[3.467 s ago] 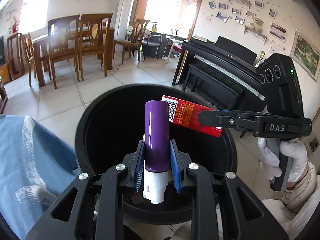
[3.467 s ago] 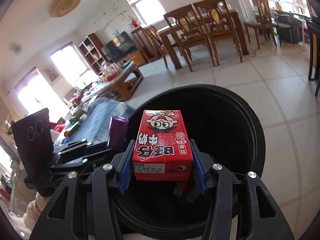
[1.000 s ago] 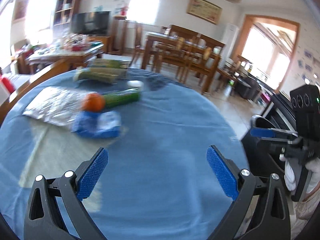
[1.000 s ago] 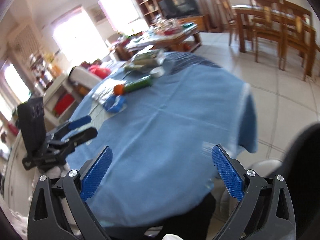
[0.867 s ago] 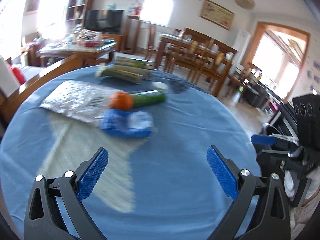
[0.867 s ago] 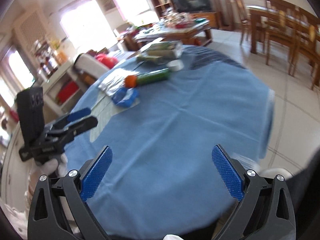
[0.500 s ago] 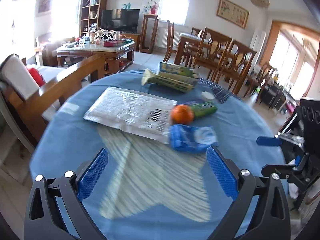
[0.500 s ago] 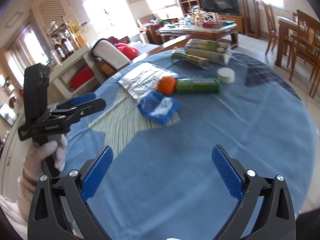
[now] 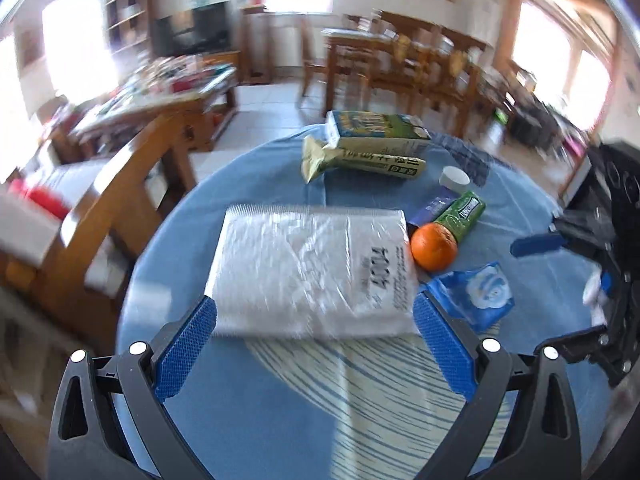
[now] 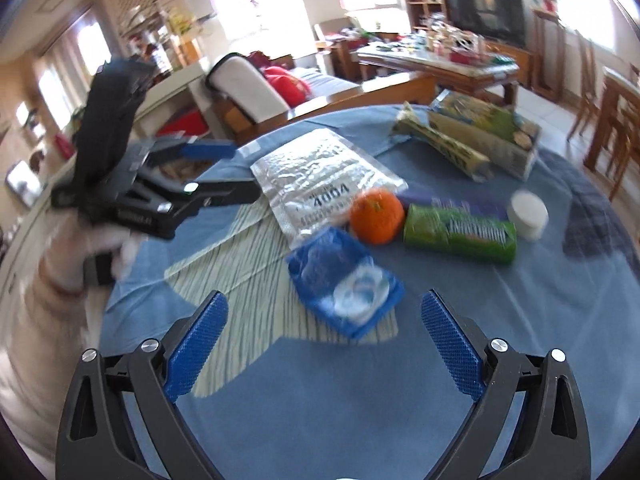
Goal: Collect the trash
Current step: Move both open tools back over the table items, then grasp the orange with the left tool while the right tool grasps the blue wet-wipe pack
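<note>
Hovering wide apart, the left gripper (image 9: 314,344) faces the silver mailer (image 9: 312,270) at the table's (image 9: 280,420) middle, gripping nothing. Right gripper (image 10: 323,334), equally spread and empty, points at the blue wrapper (image 10: 344,282) lying beside the orange (image 10: 377,216) and green tube (image 10: 460,234).
</note>
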{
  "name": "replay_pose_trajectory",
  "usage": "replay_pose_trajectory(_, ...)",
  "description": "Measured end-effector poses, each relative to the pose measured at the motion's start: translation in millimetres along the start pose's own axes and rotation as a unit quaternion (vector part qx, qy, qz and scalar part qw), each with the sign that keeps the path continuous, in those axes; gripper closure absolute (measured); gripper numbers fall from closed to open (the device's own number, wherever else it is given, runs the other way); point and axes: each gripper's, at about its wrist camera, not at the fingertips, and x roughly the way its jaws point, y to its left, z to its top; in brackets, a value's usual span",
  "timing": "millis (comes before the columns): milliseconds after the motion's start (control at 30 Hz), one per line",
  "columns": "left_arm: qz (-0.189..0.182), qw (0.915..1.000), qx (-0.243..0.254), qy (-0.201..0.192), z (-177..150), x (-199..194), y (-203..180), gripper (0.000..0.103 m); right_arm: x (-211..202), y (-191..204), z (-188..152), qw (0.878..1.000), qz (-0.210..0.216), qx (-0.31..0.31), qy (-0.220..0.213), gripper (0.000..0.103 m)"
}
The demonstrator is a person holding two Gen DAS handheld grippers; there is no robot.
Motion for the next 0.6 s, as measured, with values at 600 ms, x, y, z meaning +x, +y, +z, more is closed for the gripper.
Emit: replay_pose_trajectory(600,-0.129,0.9336,0.323,0.085,37.4,65.2,-12.5,0.005,34.7,-10.0,3.2,0.997,0.045,-0.054,0.037,0.007)
